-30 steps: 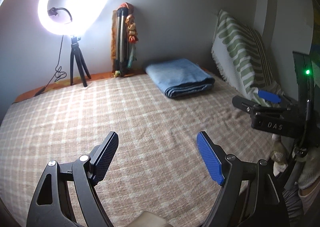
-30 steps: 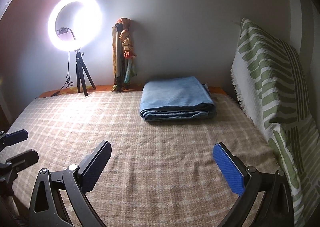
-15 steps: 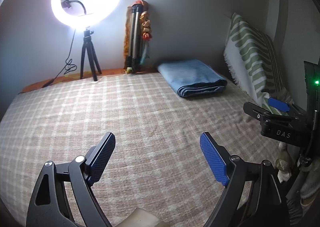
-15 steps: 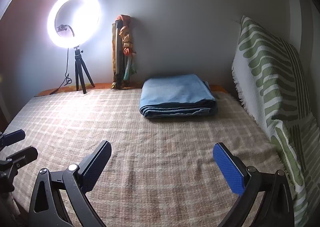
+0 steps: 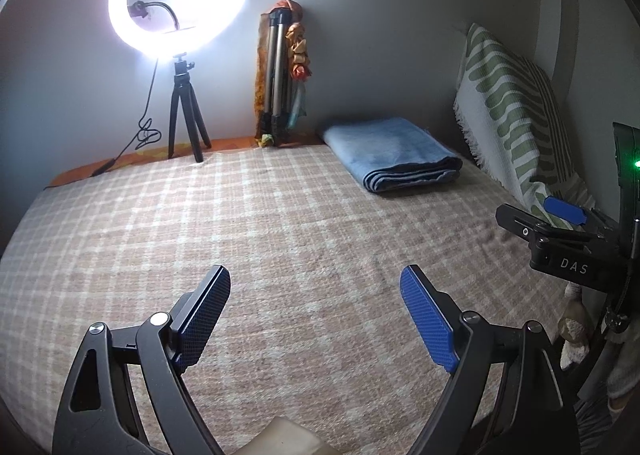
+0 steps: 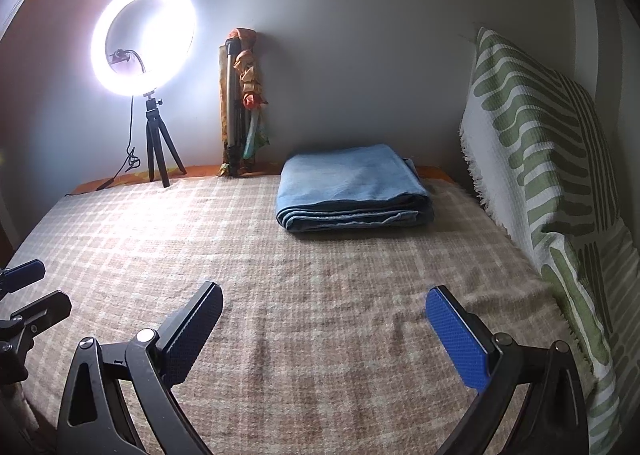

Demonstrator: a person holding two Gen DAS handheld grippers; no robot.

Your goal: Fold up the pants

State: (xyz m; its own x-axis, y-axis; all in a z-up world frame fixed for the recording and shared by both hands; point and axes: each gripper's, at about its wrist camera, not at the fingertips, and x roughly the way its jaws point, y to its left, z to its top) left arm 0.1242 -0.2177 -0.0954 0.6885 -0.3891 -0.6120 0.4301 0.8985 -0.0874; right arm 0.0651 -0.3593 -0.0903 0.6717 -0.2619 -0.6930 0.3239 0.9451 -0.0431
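Light blue pants (image 5: 394,153) lie folded in a neat stack at the far right of the bed; they also show in the right wrist view (image 6: 352,189). My left gripper (image 5: 316,315) is open and empty, low over the near part of the checked blanket (image 5: 248,223), far from the pants. My right gripper (image 6: 324,331) is open and empty too, over the near blanket (image 6: 320,279), with the pants well ahead of it. The right gripper also shows at the right edge of the left wrist view (image 5: 560,231).
A lit ring light on a small tripod (image 5: 180,11) stands at the far left by the wall. A folded tripod with cloth (image 5: 282,75) leans on the wall. A green striped pillow (image 6: 536,159) lines the right side.
My left gripper has turned to the left, so the pants and ring light have shifted right in its view. The right gripper has barely moved. The pants stay put.
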